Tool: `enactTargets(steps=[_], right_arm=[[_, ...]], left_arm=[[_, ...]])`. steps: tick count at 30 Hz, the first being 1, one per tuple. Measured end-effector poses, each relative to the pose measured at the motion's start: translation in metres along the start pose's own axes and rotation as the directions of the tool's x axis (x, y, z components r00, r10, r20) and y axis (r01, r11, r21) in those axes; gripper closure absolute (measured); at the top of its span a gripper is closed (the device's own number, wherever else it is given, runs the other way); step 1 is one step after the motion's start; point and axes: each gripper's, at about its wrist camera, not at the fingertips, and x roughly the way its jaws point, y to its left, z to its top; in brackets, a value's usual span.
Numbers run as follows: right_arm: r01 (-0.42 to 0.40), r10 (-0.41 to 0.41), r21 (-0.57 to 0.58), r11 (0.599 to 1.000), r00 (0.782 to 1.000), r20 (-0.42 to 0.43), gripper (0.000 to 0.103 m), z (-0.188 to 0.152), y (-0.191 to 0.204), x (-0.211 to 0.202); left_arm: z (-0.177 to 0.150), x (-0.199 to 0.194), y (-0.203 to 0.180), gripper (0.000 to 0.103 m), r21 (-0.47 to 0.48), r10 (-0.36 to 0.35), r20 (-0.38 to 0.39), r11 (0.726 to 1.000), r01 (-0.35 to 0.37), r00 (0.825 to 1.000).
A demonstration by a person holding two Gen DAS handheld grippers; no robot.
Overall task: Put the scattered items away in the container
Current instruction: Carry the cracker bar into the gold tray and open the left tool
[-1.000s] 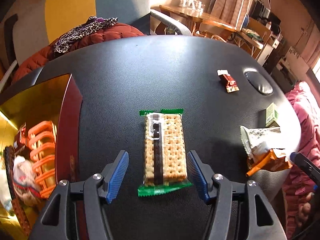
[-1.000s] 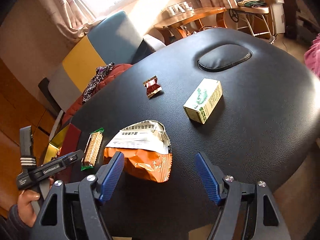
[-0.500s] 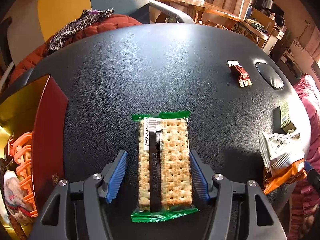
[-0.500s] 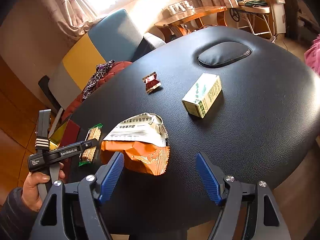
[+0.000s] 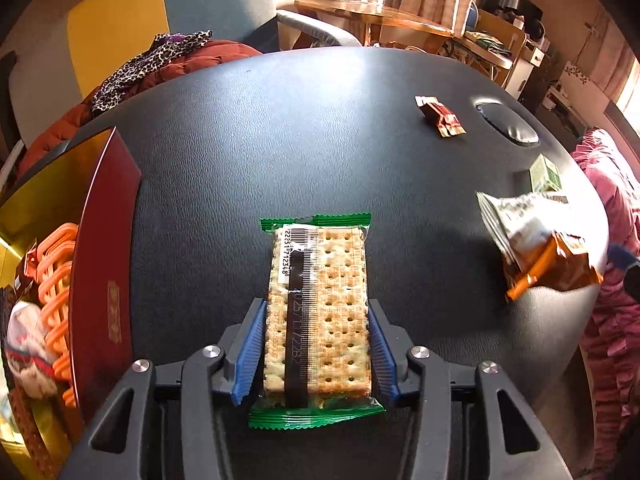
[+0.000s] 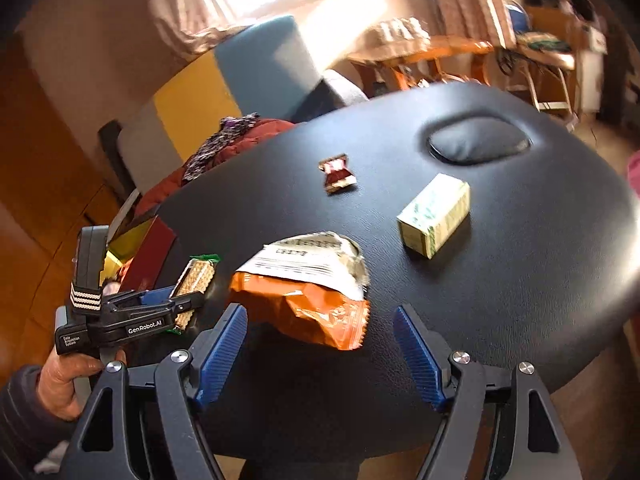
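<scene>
My left gripper [image 5: 316, 348] is shut on a cracker pack [image 5: 318, 312] in clear and green wrap, its blue pads pressed on both long sides; it shows from the side in the right wrist view [image 6: 194, 280]. The red and gold box [image 5: 106, 276], the container, stands open at the left with orange and white items inside. My right gripper [image 6: 320, 350] is open, just short of an orange and white snack bag [image 6: 308, 284] on the black table [image 6: 520, 280]. A green and cream carton [image 6: 434, 216] and a small red candy wrapper [image 6: 336, 170] lie further back.
The table has a padded oval hollow [image 6: 480, 146] at its far end. A chair with a red coat and leopard cloth [image 5: 168, 60] stands behind the table. A pink garment [image 5: 608, 240] hangs at the right edge. Wooden furniture stands in the background.
My left gripper has moved forward over the cracker pack and closed on it. My right gripper stays open and has shifted slightly near the snack bag.
</scene>
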Motion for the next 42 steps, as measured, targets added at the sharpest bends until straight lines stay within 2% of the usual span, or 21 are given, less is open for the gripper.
enactTargets(steps=[3, 8, 10, 17, 22, 25, 27, 28, 30, 34, 38, 42], right_arm=[[-0.013, 0.011, -0.130, 0.991, 1.000, -0.019, 0.021, 0.009, 0.009, -0.003], [-0.056, 0.015, -0.290, 0.956, 0.990, -0.140, 0.017, 0.033, 0.015, 0.018], [-0.100, 0.021, -0.358, 0.928, 0.976, -0.218, 0.015, 0.041, 0.022, 0.032], [-0.155, -0.050, -0.535, 0.830, 0.936, -0.349, 0.007, 0.061, 0.042, 0.071], [-0.211, -0.102, -0.594, 0.776, 0.888, -0.448, 0.007, 0.061, 0.046, 0.103], [-0.218, -0.141, -0.609, 0.763, 0.863, -0.485, 0.006, 0.053, 0.049, 0.115], [-0.185, -0.166, -0.626, 0.758, 0.872, -0.460, 0.010, 0.050, 0.050, 0.117], [-0.162, -0.169, -0.618, 0.769, 0.881, -0.441, 0.011, 0.049, 0.048, 0.116], [-0.112, -0.191, -0.610, 0.784, 0.892, -0.410, 0.020, 0.046, 0.046, 0.114], [-0.049, -0.201, -0.591, 0.805, 0.915, -0.349, 0.025, 0.041, 0.044, 0.103], [0.018, -0.222, -0.561, 0.827, 0.929, -0.296, 0.029, 0.033, 0.047, 0.091], [0.065, -0.204, -0.473, 0.879, 0.946, -0.251, 0.030, 0.024, 0.048, 0.078]], left_arm=[[-0.007, -0.006, 0.003, 0.049, -0.005, -0.017, -0.005, 1.000, 0.017, 1.000], [-0.011, -0.011, 0.012, 0.044, -0.046, -0.051, 0.002, 0.998, 0.051, 0.999], [-0.012, -0.012, 0.012, 0.042, -0.054, -0.059, 0.002, 0.997, 0.059, 0.998], [-0.008, -0.010, 0.009, 0.041, -0.036, -0.059, 0.011, 0.998, 0.059, 0.998], [-0.001, -0.007, -0.001, 0.041, 0.012, -0.047, 0.011, 0.999, 0.047, 0.999], [0.002, -0.003, -0.005, 0.041, 0.026, -0.031, 0.008, 0.999, 0.031, 0.999], [0.004, -0.001, -0.006, 0.041, 0.027, -0.024, 0.004, 0.999, 0.024, 1.000], [0.004, 0.000, -0.006, 0.041, 0.028, -0.026, -0.002, 0.999, 0.026, 1.000], [0.003, 0.000, -0.006, 0.041, 0.030, -0.017, -0.001, 0.999, 0.017, 1.000], [0.003, 0.003, -0.002, 0.041, -0.006, -0.021, -0.006, 1.000, 0.021, 1.000], [0.003, 0.003, 0.001, 0.041, -0.038, -0.023, -0.007, 0.999, 0.023, 1.000], [-0.002, -0.001, 0.004, 0.052, -0.036, -0.014, 0.007, 0.999, 0.014, 1.000]])
